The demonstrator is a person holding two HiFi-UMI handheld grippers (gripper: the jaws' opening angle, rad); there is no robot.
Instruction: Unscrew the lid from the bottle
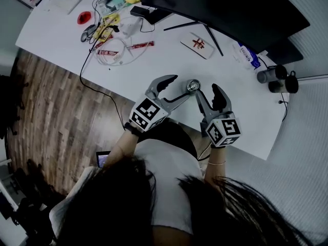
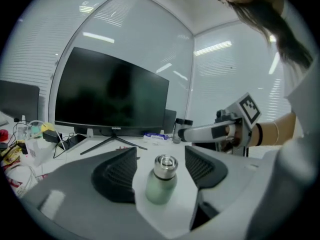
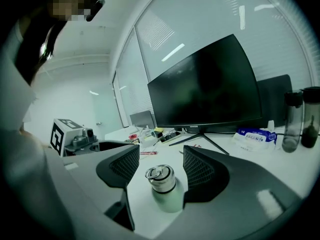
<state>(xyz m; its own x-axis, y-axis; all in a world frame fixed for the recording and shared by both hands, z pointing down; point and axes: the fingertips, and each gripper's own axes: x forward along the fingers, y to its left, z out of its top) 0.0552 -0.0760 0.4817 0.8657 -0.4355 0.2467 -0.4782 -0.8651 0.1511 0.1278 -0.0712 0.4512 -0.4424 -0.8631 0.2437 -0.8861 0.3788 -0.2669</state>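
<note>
A small pale-green bottle (image 1: pixel 192 86) with a silver ringed lid (image 2: pixel 165 165) stands upright on the white table (image 1: pixel 246 119), near its front edge. My left gripper (image 1: pixel 174 88) comes at it from the left and my right gripper (image 1: pixel 206 90) from the right. In the left gripper view the bottle (image 2: pixel 161 184) stands between the two ribbed pads (image 2: pixel 116 176) with a gap on each side, so that gripper is open. Seen from the right gripper, the bottle (image 3: pixel 165 189) also sits between open jaws; the left pad (image 3: pixel 125 166) is clearly off it and the right pad is close beside it.
A large dark monitor (image 1: pixel 220 9) on a thin-legged stand (image 1: pixel 205 27) fills the back of the table. Cables and small clutter (image 1: pixel 107 29) lie far left. A tissue pack (image 1: pixel 248 55) and two dark tumblers (image 1: pixel 271 75) sit at the right end.
</note>
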